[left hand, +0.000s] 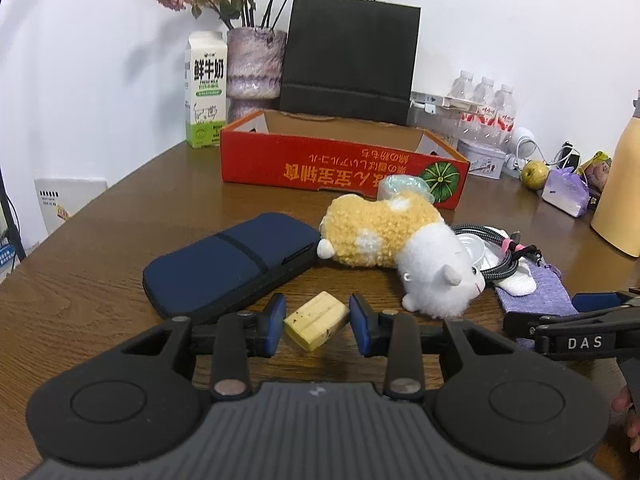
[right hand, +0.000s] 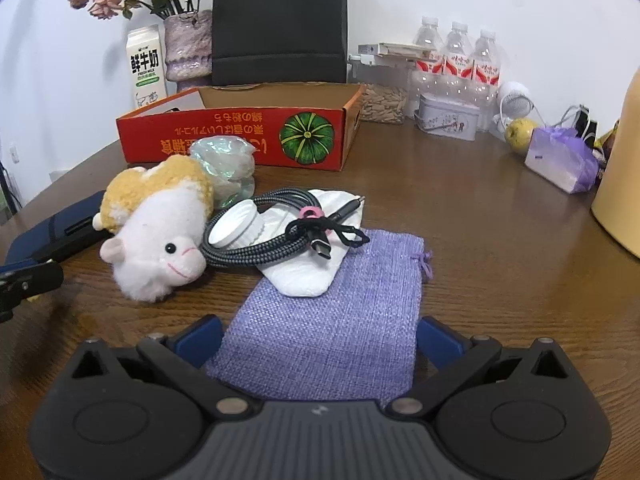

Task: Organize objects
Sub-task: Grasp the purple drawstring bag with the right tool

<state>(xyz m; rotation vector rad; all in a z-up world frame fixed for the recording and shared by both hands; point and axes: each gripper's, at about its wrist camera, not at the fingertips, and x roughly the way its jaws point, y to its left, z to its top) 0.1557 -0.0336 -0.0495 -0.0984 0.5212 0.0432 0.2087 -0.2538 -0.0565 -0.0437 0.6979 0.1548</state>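
At lower centre we see the left gripper (left hand: 317, 322) spread around a pale-yellow ribbed block (left hand: 316, 320) with 3 grooves; the right gripper (right hand: 320, 340) is spread over the purple pouch (right hand: 336, 312).

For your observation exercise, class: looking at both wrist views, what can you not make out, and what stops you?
- Inside of the red box: both views, hidden by its front wall.
- Left hand-held gripper: left view, its pads flank the yellow block; contact unclear.
- Bag near end: right view, hidden under the right hand-held gripper.
- White lid: right view, partly covered by the cable.
- Yellow container: both views, cut off by the edge.
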